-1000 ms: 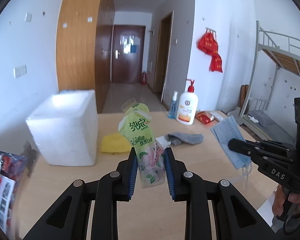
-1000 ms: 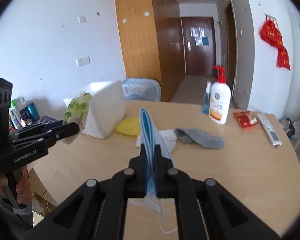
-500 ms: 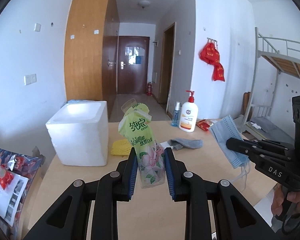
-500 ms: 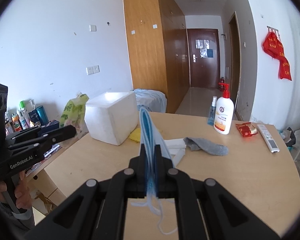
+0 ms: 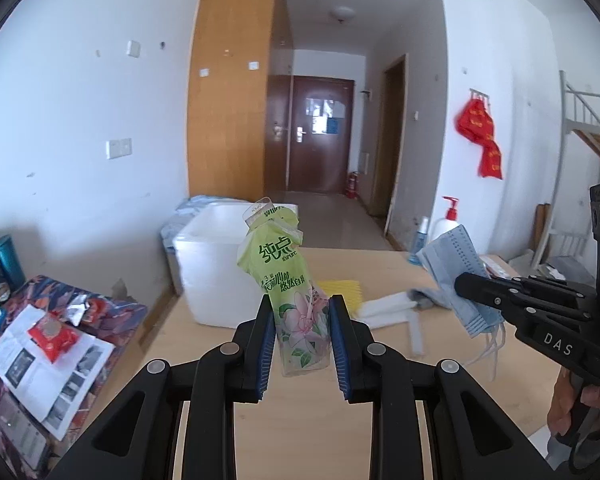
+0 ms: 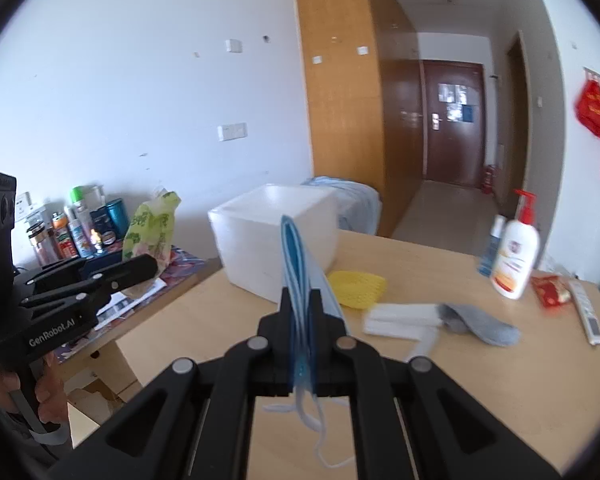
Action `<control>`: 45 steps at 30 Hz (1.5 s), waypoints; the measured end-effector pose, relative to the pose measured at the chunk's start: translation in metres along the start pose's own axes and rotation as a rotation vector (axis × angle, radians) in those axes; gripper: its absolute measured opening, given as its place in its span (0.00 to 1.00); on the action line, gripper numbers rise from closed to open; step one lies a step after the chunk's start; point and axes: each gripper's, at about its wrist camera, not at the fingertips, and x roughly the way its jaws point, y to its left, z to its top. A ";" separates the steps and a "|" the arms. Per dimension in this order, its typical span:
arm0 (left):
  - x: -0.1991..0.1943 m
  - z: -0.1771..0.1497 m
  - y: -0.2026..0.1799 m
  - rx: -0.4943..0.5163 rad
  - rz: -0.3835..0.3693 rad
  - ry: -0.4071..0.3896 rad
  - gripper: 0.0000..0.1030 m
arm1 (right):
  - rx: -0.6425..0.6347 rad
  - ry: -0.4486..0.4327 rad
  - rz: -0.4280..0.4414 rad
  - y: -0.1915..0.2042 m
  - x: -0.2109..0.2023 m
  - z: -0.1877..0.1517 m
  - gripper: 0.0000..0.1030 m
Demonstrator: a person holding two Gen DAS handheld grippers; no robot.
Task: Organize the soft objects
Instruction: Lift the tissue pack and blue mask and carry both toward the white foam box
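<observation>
My left gripper (image 5: 302,334) is shut on a green soft pouch (image 5: 286,276) and holds it upright above the wooden table (image 5: 300,420). My right gripper (image 6: 300,332) is shut on a blue face mask (image 6: 298,268), its ear loops hanging below. In the left wrist view the right gripper (image 5: 466,284) holds the mask (image 5: 456,264) at the right. In the right wrist view the left gripper (image 6: 140,268) holds the pouch (image 6: 150,228) at the left. A white foam box (image 6: 276,236) stands open on the table's far left.
On the table lie a yellow mesh piece (image 6: 358,284), a white folded cloth (image 6: 400,316), a grey sock (image 6: 476,322), a lotion pump bottle (image 6: 514,256), a small spray bottle (image 6: 490,248), a red packet (image 6: 550,290) and a remote (image 6: 588,312). A cluttered side table (image 5: 40,344) stands left.
Both grippers have pulled back and risen from the table, each keeping its hold. The foam box and table items look farther off.
</observation>
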 end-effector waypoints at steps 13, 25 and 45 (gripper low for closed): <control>0.007 -0.002 0.034 -0.034 0.053 0.002 0.27 | -0.048 0.018 0.086 0.027 0.032 0.012 0.07; 0.039 0.007 0.041 -0.058 0.016 0.044 0.27 | -0.049 0.041 0.071 0.026 0.051 0.024 0.07; 0.099 0.048 0.076 -0.058 0.028 0.062 0.27 | -0.086 0.078 0.067 0.035 0.118 0.074 0.07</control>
